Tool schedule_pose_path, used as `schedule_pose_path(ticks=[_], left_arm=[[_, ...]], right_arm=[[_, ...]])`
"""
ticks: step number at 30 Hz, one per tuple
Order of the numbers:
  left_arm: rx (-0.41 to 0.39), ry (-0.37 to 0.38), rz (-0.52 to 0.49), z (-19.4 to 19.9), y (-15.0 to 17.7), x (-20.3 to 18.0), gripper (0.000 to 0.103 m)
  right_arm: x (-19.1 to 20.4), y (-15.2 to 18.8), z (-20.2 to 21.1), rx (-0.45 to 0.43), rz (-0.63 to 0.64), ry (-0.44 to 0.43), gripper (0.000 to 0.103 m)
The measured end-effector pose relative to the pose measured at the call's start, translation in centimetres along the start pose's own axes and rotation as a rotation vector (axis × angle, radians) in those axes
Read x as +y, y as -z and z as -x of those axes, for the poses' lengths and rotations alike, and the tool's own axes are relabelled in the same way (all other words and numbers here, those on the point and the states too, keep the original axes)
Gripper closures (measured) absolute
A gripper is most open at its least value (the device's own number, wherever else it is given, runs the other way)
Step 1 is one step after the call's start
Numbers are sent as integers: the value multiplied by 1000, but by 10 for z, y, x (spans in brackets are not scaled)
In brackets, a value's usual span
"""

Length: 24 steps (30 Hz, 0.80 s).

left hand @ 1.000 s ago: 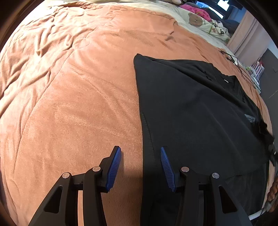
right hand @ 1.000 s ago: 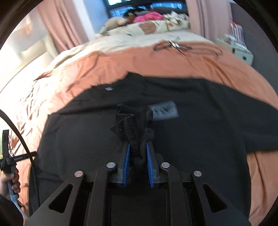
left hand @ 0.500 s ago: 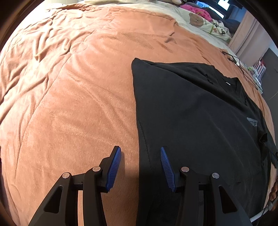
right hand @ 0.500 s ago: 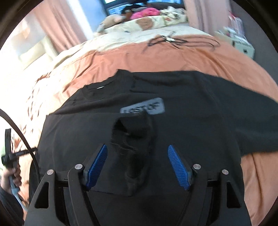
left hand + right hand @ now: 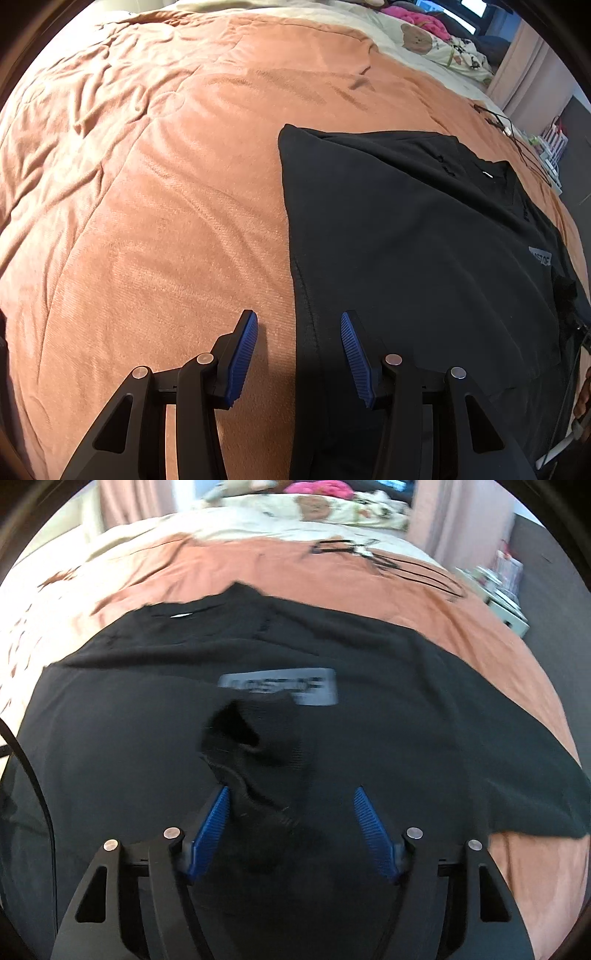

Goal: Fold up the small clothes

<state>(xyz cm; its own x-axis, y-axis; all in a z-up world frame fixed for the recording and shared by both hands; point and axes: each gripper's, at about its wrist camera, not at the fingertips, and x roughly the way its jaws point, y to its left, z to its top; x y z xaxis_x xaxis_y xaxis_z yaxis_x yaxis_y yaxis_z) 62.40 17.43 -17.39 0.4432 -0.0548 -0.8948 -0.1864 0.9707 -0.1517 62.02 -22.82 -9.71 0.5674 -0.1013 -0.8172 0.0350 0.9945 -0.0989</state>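
the right gripper (image 5: 291,812) has its jaws closing, a bunched black fabric fold (image 5: 255,746) between them, brushing one pad (image 5: 212,823) but not clamped. the left gripper (image 5: 299,350) stands parted, straddling the hem edge (image 5: 306,332) without gripping. the black t-shirt (image 5: 406,240) lies flat on the orange blanket (image 5: 147,203). pinch the hem squarely before lifting.

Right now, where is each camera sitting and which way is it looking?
Left wrist view: sits on the left claw, open, looking down at the orange blanket and the black T-shirt's side edge.
Right wrist view: sits on the right claw, closing but gripping nothing, looking down at a small black sock lying on the T-shirt's grey label.
Both show the T-shirt, label and blanket.
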Motion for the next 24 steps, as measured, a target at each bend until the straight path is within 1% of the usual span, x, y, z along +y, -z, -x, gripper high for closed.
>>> schedule_pose_path(ticks=[4, 5, 6, 8, 10, 14, 17, 19, 22, 23, 24], left_arm=[[-2, -2, 4, -2, -2, -1, 54], [-2, -2, 4, -2, -2, -2, 54], [-2, 0, 4, -2, -3, -2, 54], [-4, 3, 1, -3, -5, -3, 54], [-9, 10, 2, -2, -6, -2, 54], [-11, 7, 8, -4, -12, -1, 54], [-10, 1, 8, -8, -17, -1, 54], [-10, -1, 12, -12, -20, 0, 54], [-13, -6, 8, -18, -26, 0, 54], [-13, -6, 7, -20, -28, 0, 54], [-14, -6, 10, -22, -32, 1, 54]], right_arm=[[-40, 7, 4, 14, -101, 78, 35], [-51, 8, 6, 7, -131, 73, 35], [-54, 9, 8, 0, -150, 50, 35], [-64, 9, 11, -16, -193, -56, 35], [-66, 6, 8, -17, -211, -140, 35], [-63, -6, -9, -17, -207, -239, 35], [-57, -15, -26, -5, -210, -280, 35], [-57, -24, -45, 20, -213, -305, 35], [-60, -29, -64, 43, -202, -289, 36], [-58, -29, -65, 46, -198, -291, 39], [-57, -30, -70, 54, -193, -301, 52]])
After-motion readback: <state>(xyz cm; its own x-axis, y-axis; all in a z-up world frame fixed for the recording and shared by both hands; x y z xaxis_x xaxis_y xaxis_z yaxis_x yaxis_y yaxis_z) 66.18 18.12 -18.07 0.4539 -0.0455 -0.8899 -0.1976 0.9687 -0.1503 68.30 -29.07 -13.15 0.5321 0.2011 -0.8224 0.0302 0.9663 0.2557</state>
